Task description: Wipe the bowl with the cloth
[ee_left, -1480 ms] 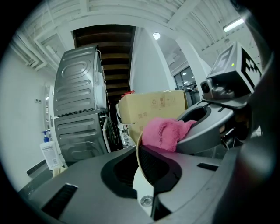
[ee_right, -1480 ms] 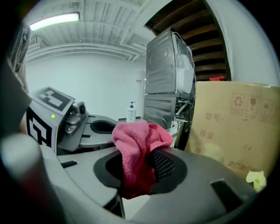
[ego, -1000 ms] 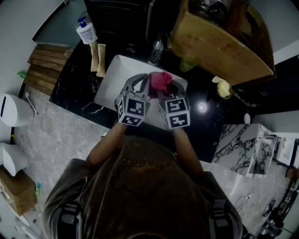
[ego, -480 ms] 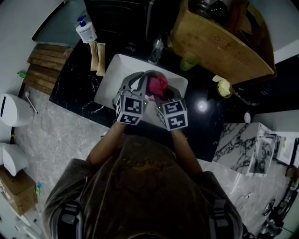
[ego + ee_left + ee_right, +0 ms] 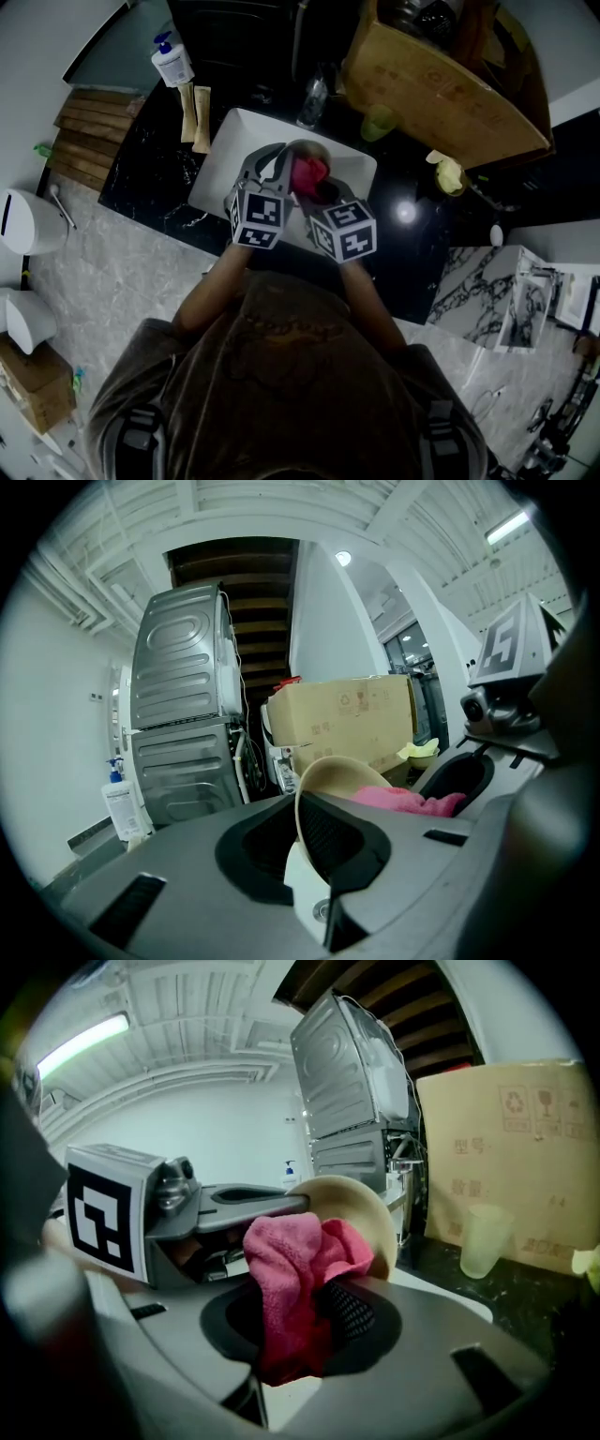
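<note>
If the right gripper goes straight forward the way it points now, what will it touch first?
Most likely the bowl. The right gripper is shut on the pink cloth, and the bowl, held at its rim by the left gripper, stands directly behind the cloth. Whether cloth and bowl touch now is unclear.

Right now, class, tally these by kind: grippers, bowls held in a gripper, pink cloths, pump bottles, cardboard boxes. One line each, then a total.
grippers: 2, the left gripper and the right gripper
bowl held in a gripper: 1
pink cloth: 1
pump bottle: 1
cardboard box: 1
total: 6
</note>
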Motion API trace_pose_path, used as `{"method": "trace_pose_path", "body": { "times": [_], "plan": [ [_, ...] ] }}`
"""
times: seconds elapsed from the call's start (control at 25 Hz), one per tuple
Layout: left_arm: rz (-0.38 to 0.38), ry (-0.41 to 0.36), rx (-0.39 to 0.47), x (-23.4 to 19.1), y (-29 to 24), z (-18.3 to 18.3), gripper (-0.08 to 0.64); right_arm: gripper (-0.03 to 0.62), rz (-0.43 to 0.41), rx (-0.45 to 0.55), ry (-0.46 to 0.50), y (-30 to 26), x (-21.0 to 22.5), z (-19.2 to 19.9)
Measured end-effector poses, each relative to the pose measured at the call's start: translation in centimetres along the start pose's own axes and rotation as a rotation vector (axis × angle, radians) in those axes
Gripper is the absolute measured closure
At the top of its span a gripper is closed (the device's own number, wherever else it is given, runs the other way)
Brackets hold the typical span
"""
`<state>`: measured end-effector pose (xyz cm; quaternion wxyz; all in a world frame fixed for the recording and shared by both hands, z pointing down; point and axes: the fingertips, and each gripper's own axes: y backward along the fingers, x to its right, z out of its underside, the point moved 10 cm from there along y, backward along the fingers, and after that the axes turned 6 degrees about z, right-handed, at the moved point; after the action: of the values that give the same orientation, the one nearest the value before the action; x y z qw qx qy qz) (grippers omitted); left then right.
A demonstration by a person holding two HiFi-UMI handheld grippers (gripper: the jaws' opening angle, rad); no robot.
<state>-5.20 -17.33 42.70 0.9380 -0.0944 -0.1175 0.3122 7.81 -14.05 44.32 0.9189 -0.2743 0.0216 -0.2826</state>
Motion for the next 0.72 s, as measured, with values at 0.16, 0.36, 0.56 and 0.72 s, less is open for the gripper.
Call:
{"method": "trace_pose_path", "body": {
  "times": [0.16, 0.36, 0.56, 0.72],
  "plan": [
    [-0.024, 0.029, -0.016, -0.9, 0.2, 0.8, 0.538, 0.477, -0.017, 0.021, -0.033, 0.4, 0.1, 0.2],
    [-0.053, 0.047, -0.036, -2.4, 1.0, 1.3, 0.538, 0.476, 0.010, 0.041, -0.065, 1.5, 2.0, 0.8],
    [-0.071, 0.063, -0.052, -3.1, 1.3, 2.1, 0.538, 0.476, 0.035, 0.065, -0.088, 2.8, 3.5, 1.6],
    [-0.093, 0.084, -0.057, -4.1, 1.9, 2.5, 0.541, 0.476, 0.113, 0.034, -0.126, 3.6, 5.5, 3.1]
  ]
}}
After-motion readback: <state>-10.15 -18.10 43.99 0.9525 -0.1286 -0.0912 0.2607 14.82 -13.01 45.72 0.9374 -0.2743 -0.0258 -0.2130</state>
